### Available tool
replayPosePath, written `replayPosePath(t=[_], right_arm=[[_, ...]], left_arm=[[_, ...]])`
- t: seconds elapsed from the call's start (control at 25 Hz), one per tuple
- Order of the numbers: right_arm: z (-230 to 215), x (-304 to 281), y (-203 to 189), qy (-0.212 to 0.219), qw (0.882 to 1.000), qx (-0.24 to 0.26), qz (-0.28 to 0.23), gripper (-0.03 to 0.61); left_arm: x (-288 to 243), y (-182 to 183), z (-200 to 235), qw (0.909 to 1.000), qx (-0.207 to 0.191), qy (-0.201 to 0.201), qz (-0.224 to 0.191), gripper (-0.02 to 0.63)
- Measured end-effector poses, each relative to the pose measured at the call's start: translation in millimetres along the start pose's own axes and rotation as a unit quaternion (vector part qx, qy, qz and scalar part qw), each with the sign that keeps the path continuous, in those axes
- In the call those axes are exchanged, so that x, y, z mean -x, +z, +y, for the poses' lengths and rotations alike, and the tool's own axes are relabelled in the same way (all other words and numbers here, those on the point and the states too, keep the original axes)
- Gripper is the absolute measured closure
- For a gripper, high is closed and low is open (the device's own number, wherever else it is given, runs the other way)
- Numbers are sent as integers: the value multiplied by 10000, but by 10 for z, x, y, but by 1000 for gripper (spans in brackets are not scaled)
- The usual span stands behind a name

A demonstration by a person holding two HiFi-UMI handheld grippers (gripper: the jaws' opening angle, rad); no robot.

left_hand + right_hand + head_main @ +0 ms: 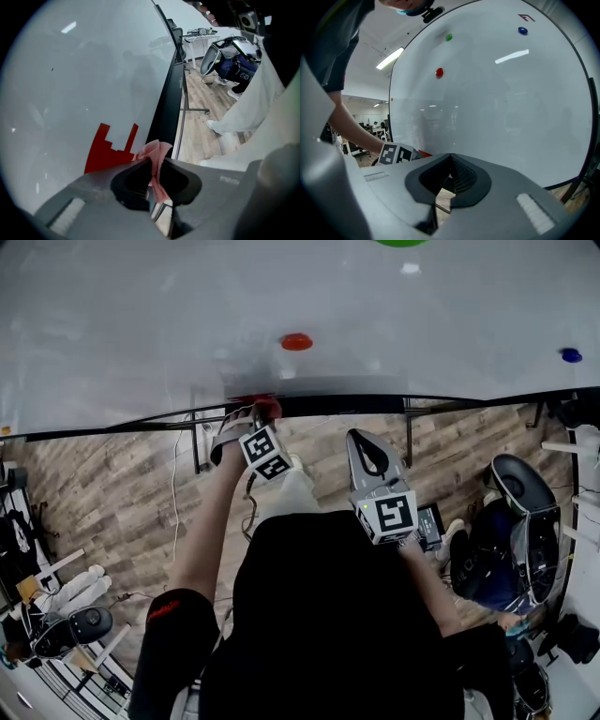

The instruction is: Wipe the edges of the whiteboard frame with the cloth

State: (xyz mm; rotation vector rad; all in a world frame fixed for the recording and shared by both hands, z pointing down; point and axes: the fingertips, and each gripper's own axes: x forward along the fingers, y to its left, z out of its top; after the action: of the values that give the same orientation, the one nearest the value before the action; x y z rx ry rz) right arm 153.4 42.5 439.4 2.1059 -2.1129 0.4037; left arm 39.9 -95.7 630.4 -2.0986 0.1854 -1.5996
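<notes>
The whiteboard (281, 296) fills the top of the head view, and its dark bottom frame edge (450, 401) runs across below it. My left gripper (251, 416) is shut on a red-pink cloth (268, 408) and presses it against that frame edge. In the left gripper view the cloth (156, 154) sticks out between the jaws of the left gripper (152, 164), right beside the black frame (169, 93). My right gripper (364, 439) hangs below the board, away from the frame. The right gripper (450, 157) is shut with nothing in it.
Red (296, 341), blue (571, 354) and green (401, 242) magnets sit on the board. The board's stand legs (409, 432) and a cable (175, 484) hang over the wood floor. An office chair (520, 486) with a dark bag stands at the right. Chairs and clutter are at the lower left.
</notes>
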Motion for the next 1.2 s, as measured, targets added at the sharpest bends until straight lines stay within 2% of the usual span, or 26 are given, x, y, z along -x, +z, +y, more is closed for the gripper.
replayPosePath(t=[0.6,1.2], right_arm=[[-127,10,-13,48,10000,7,44,577],[-205,-37,-15,47,10000,-32,20,577]], left_arm=[[-18,260,-93,9997,-75,-183,-120,571],[-26,348,-155,9995,-10,-287,-157,571]])
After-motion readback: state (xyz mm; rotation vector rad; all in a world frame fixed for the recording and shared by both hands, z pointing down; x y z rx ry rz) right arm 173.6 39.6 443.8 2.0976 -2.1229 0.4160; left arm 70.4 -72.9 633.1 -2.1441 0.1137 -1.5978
